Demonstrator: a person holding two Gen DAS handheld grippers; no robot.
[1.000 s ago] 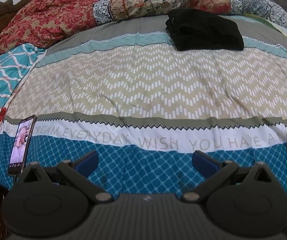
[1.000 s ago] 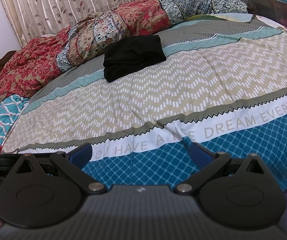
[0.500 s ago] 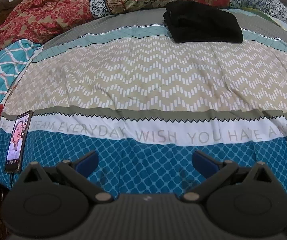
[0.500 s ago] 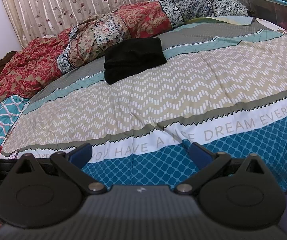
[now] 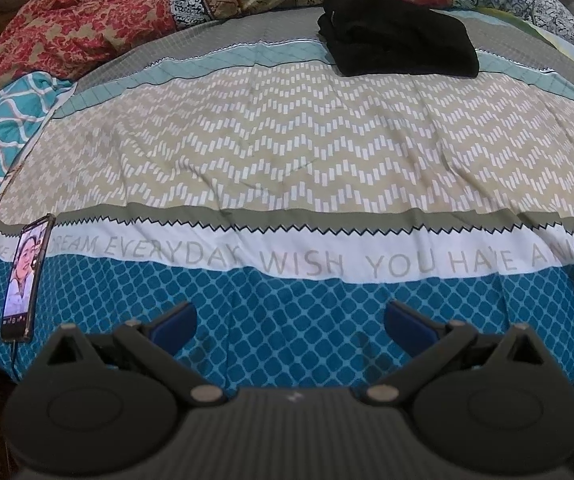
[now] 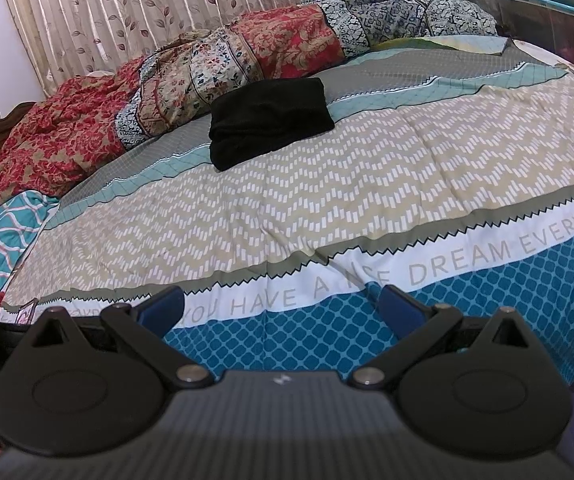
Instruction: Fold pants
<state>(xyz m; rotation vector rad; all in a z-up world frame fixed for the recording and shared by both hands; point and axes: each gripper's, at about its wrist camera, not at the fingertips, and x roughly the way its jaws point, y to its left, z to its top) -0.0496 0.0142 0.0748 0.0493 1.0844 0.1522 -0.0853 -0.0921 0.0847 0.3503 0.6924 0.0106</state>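
Note:
The black pants [image 5: 397, 42] lie folded in a compact bundle at the far side of the bed, on the grey and teal stripes; they also show in the right wrist view [image 6: 269, 122]. My left gripper [image 5: 290, 322] is open and empty, held over the blue patterned near edge of the bedspread, far from the pants. My right gripper [image 6: 281, 306] is open and empty too, over the white lettered stripe and blue band at the near edge.
A phone [image 5: 25, 276] with a lit screen lies at the bed's near left corner, a cable running off it. A rumpled red and patterned quilt [image 6: 223, 68] is heaped along the far side. Curtains [image 6: 127, 0] hang behind. The bedspread [image 5: 287, 152] lies flat between.
Both grippers stay open and empty. The left wrist view has shifted slightly toward the bed, so the pants sit higher in frame. The pants have not moved.

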